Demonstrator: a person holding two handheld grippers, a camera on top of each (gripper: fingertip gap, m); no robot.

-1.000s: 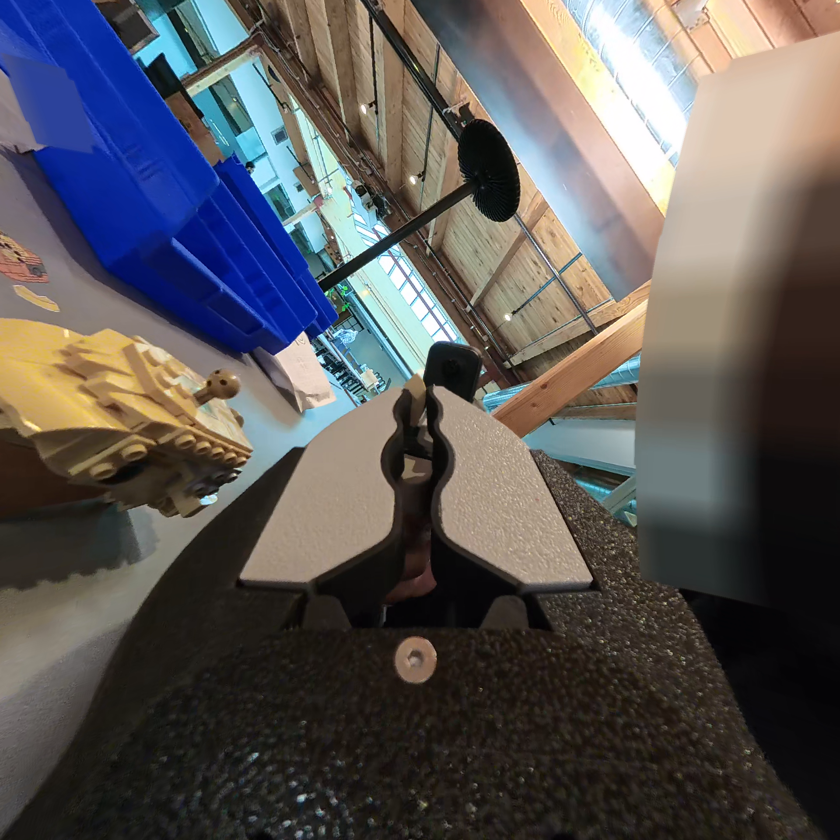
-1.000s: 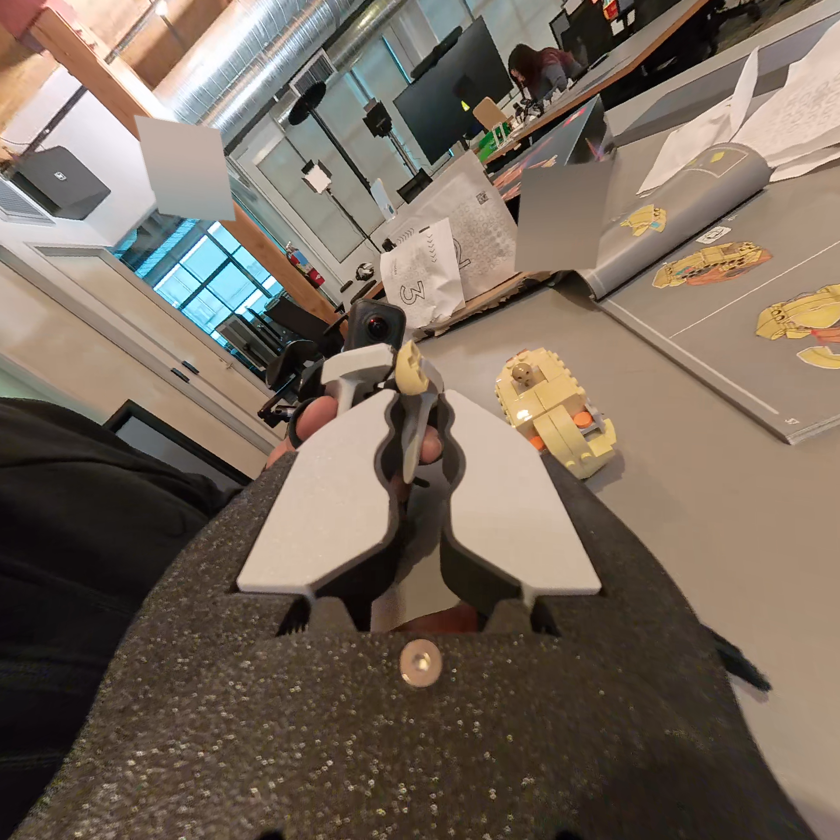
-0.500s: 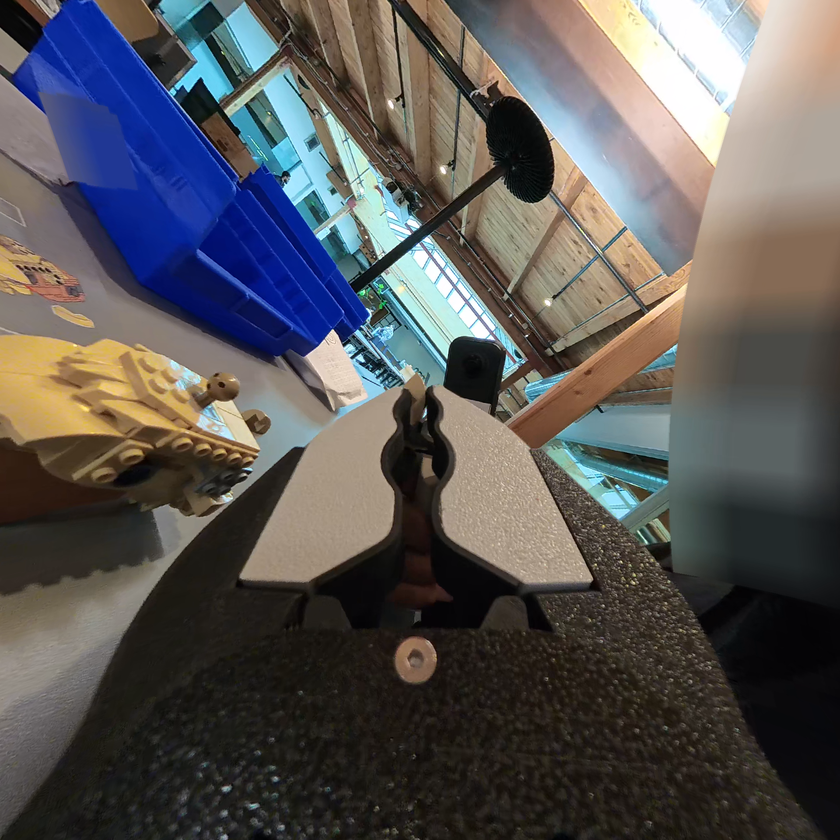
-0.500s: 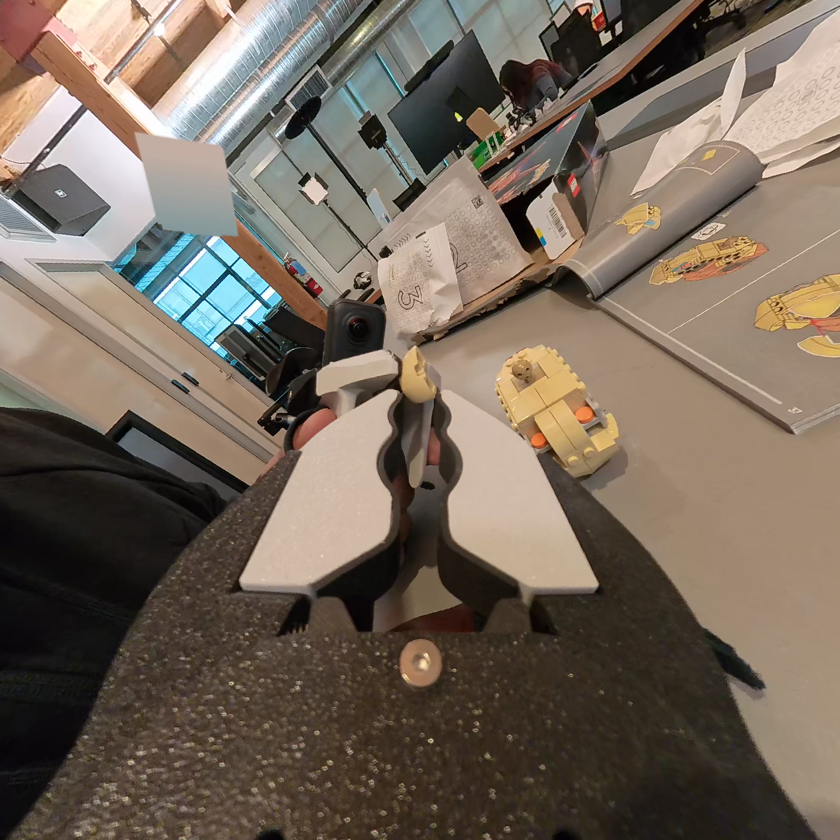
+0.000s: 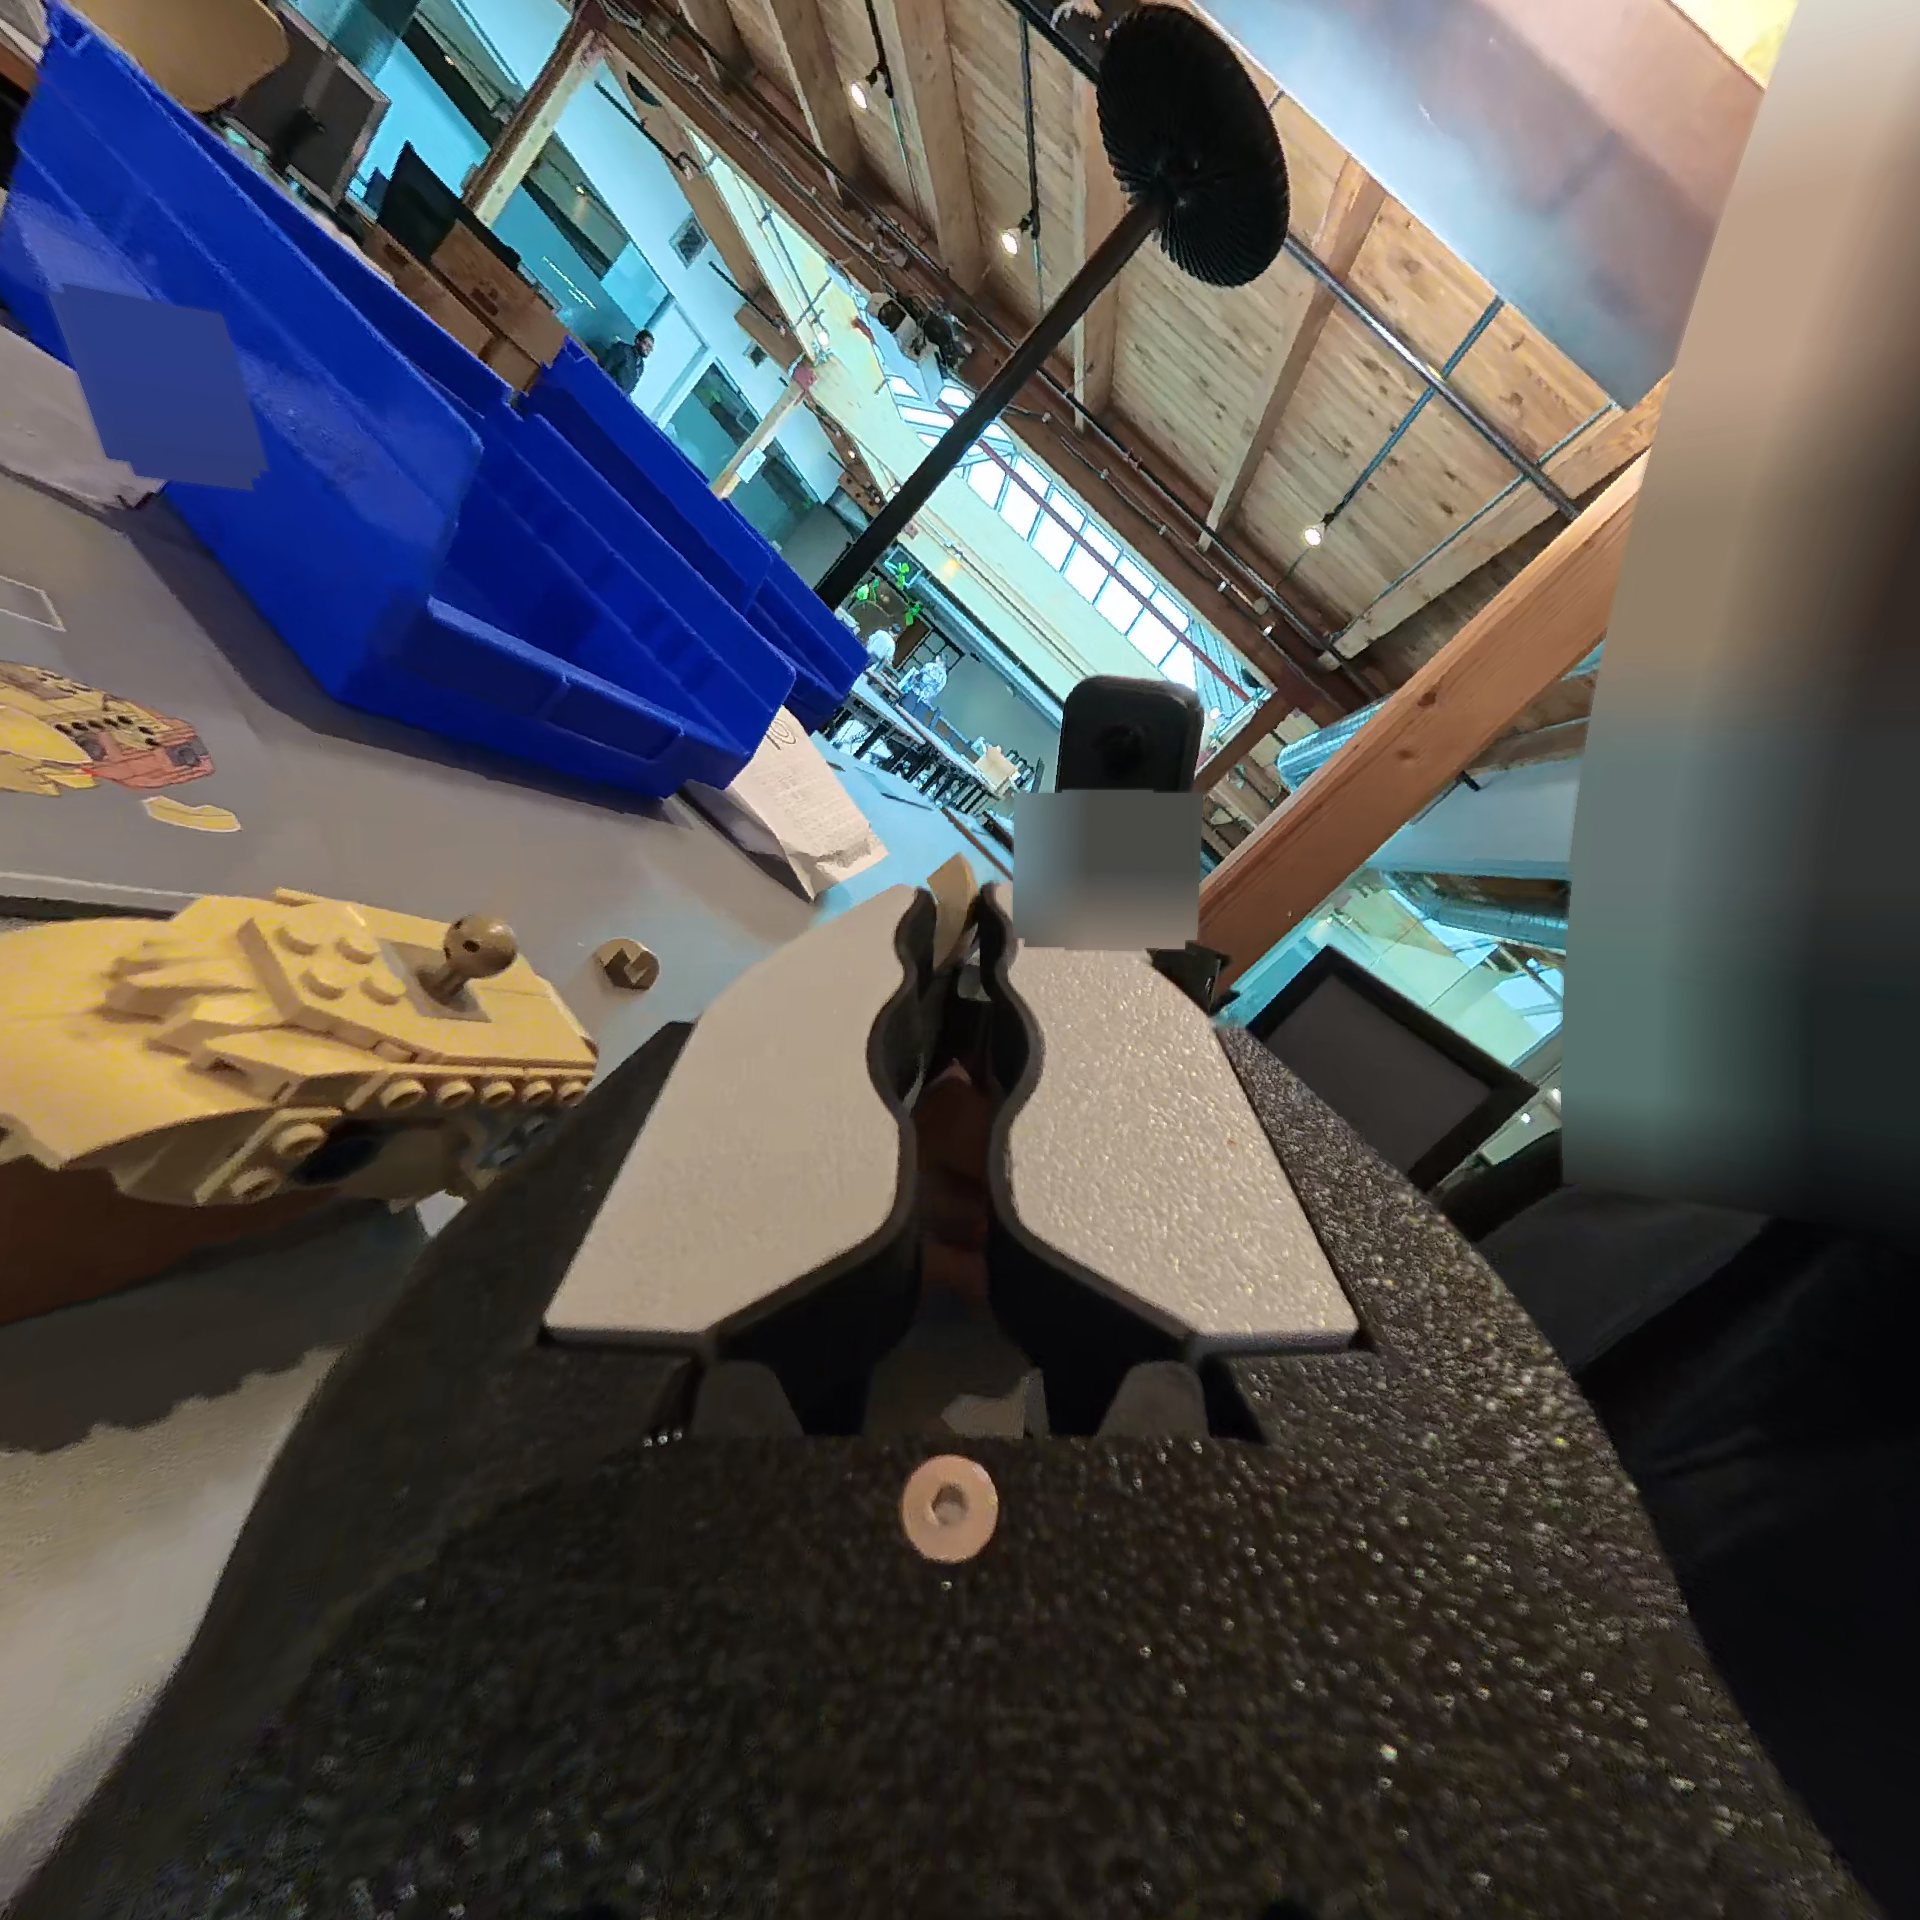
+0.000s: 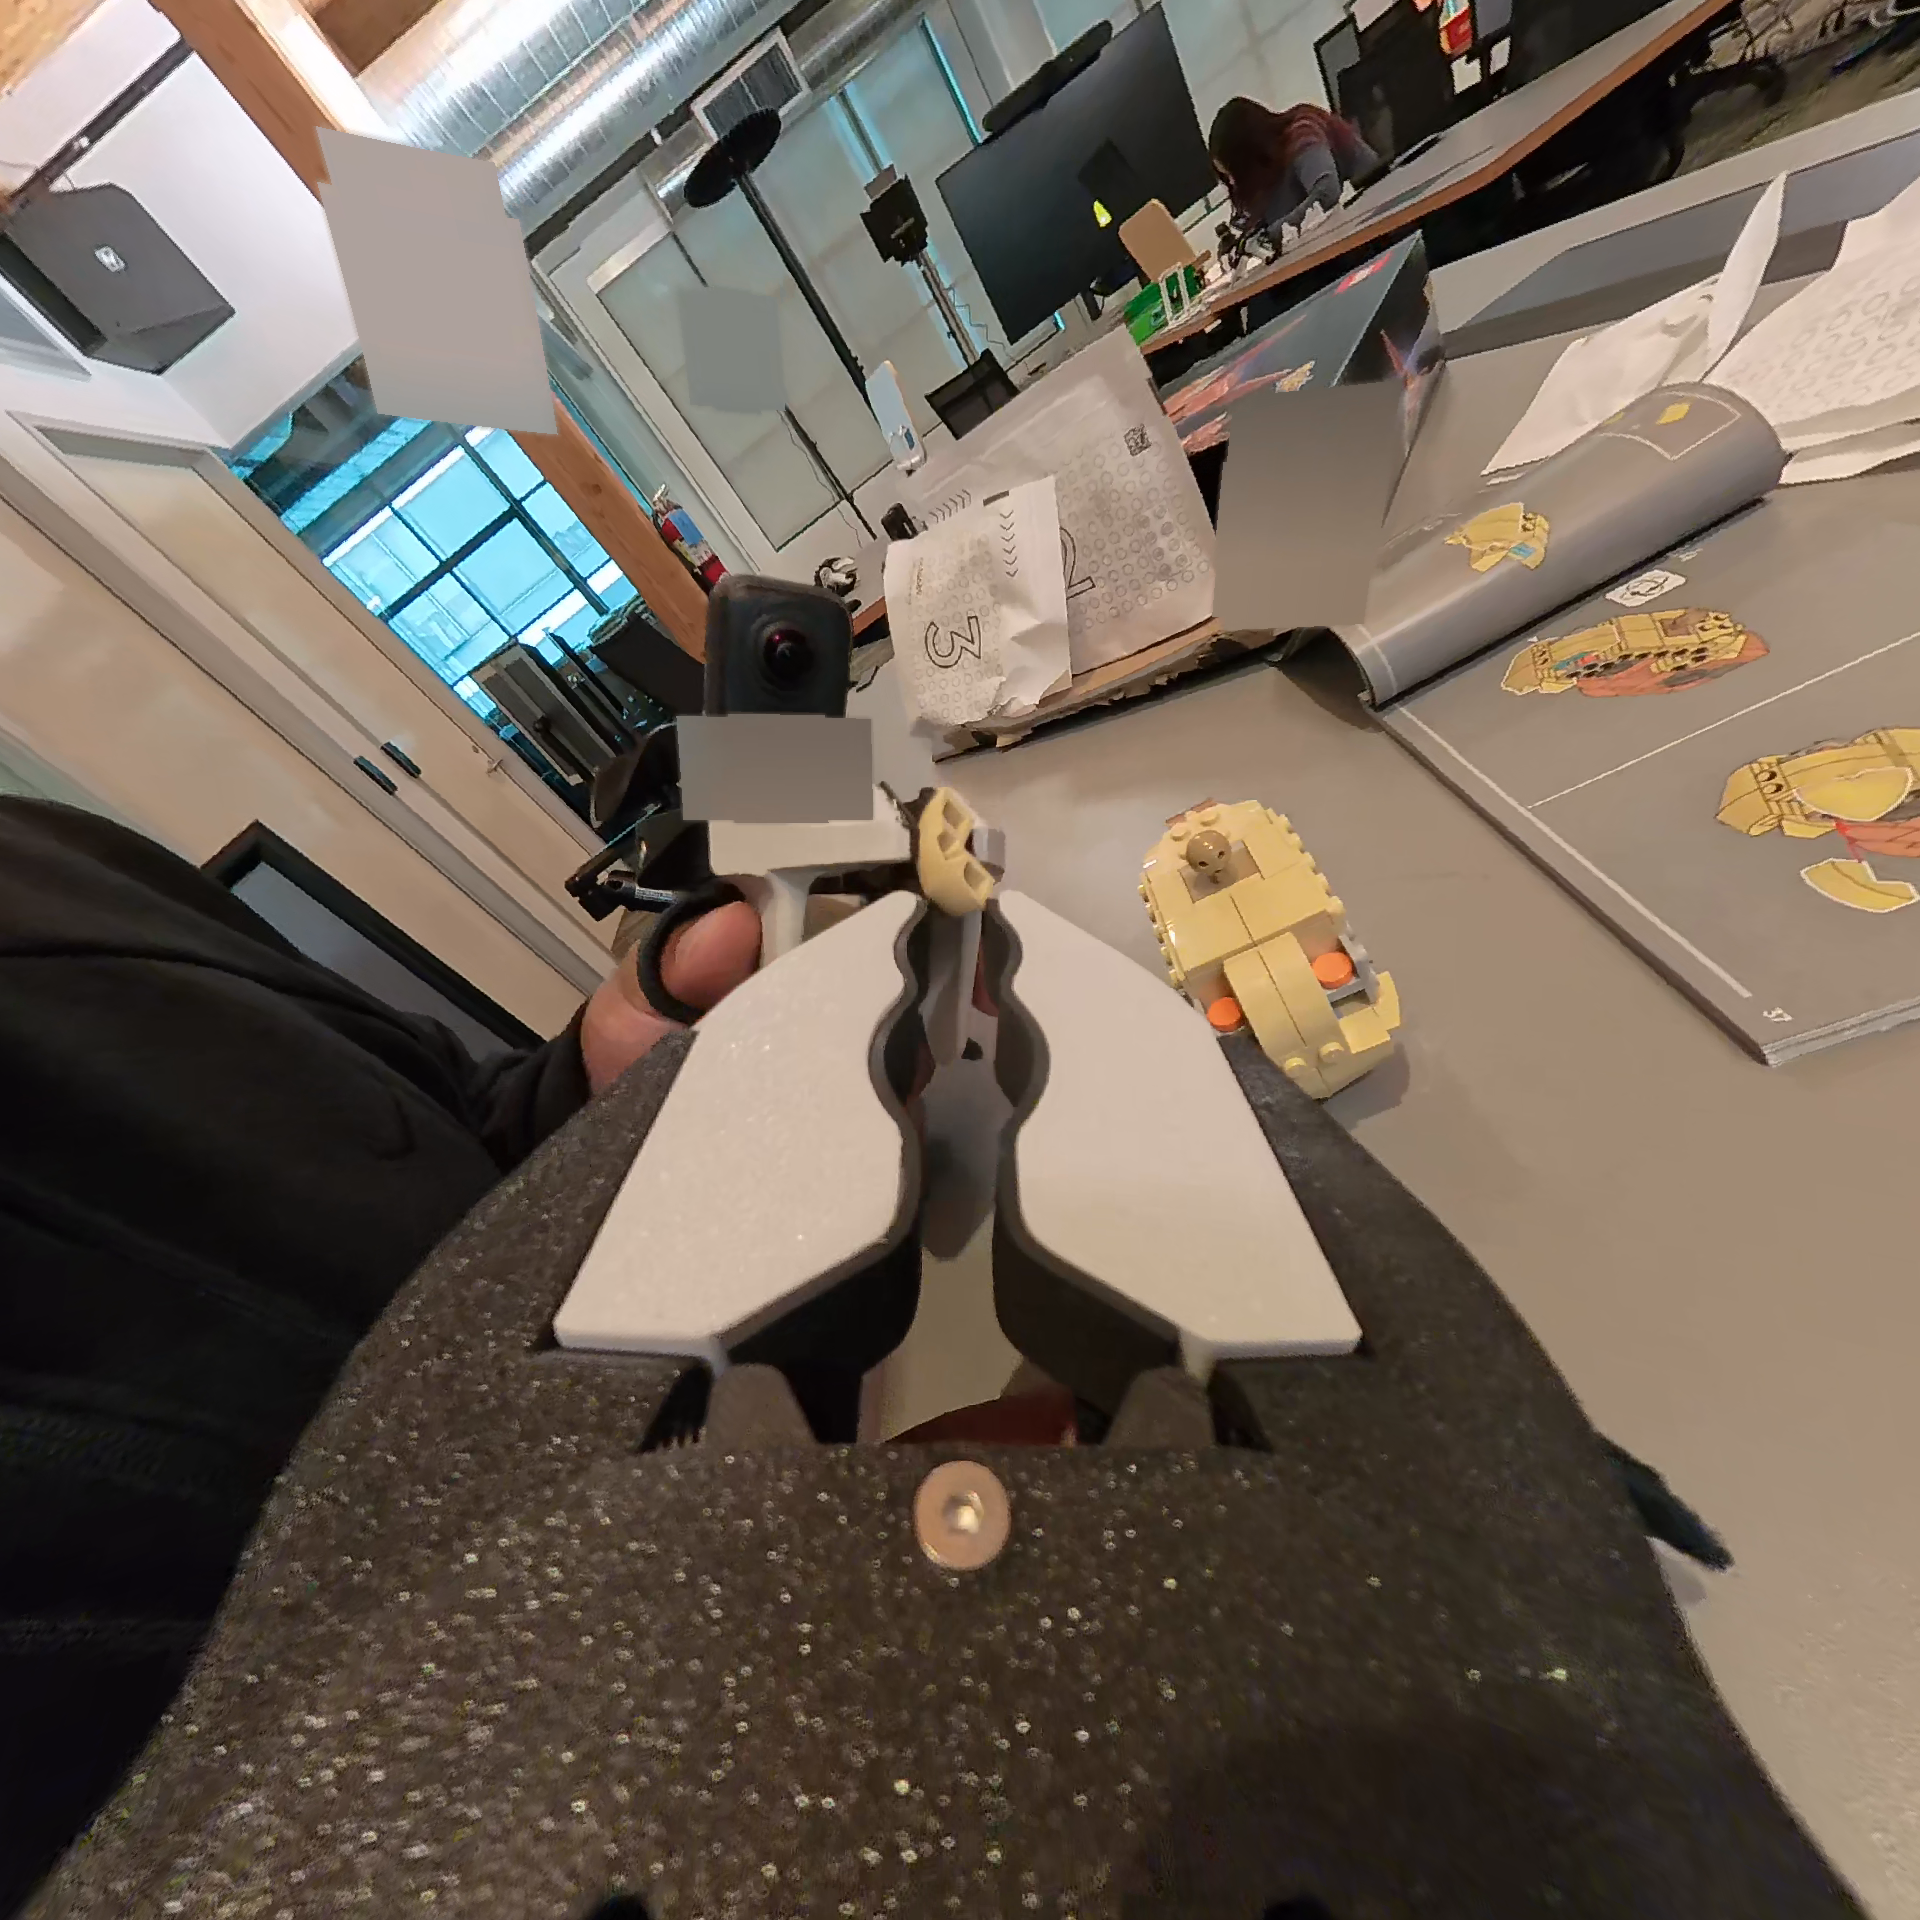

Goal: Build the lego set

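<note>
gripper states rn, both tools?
Left tool: shut on a small tan brick piece.
Right tool: closed on the same tan brick piece, meeting the left tool's tips.

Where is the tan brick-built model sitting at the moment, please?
The tan brick-built model stands on the grey table, right of the right gripper's fingertips in its wrist view, with the open instruction booklet farther right.

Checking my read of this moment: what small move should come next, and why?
Probably close the right gripper gently on the tan brick. The left gripper pinches it in mid-air, its lower end sits between the right fingertips, and their grip isn't clearly firm yet.
</note>
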